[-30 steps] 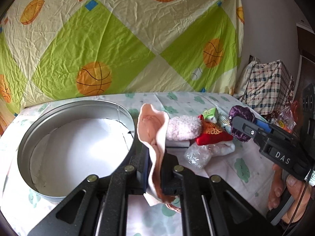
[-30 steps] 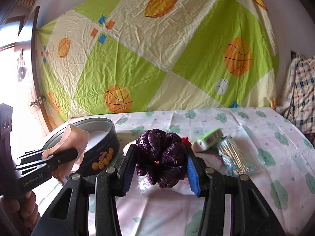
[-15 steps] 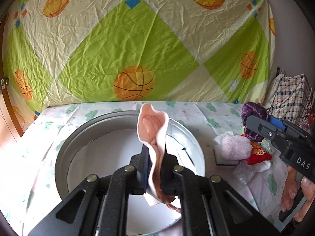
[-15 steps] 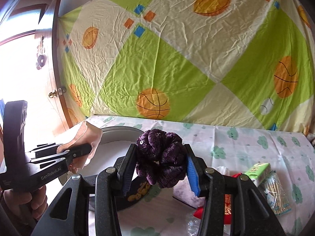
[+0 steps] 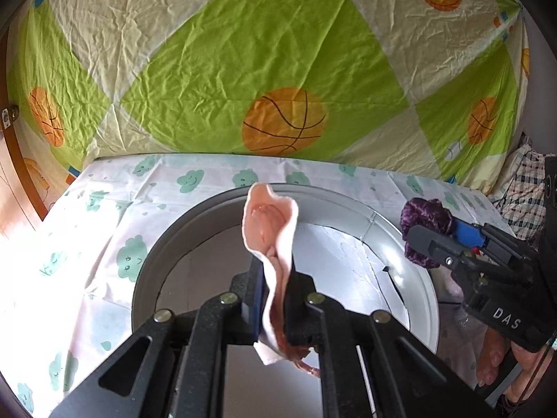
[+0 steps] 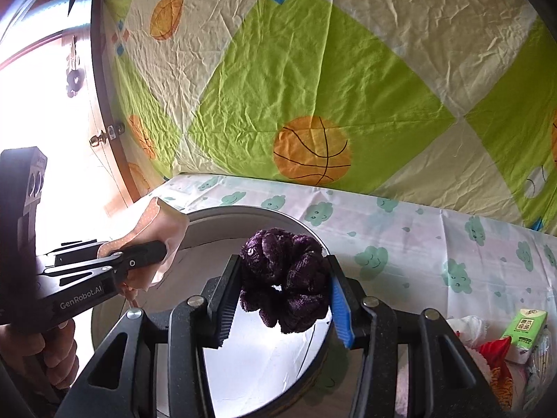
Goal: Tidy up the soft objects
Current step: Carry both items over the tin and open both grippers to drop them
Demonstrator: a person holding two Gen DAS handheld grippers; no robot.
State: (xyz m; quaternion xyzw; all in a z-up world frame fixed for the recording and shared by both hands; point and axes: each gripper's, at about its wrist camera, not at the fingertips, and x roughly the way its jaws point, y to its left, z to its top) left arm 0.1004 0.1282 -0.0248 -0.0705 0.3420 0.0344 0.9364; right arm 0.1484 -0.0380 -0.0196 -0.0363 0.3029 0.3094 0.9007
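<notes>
Above the round metal tin, the left gripper is clamped on a pink puff, a thin, floppy peach pad standing up between its fingers. Beside it, over the tin's right rim, the right gripper pinches a purple scrunchie, plush, ruffled velvet bunched between its pads.

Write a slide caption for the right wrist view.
Right gripper holds a purple scrunchie over the round tin; left gripper brings pink cloth.
</notes>
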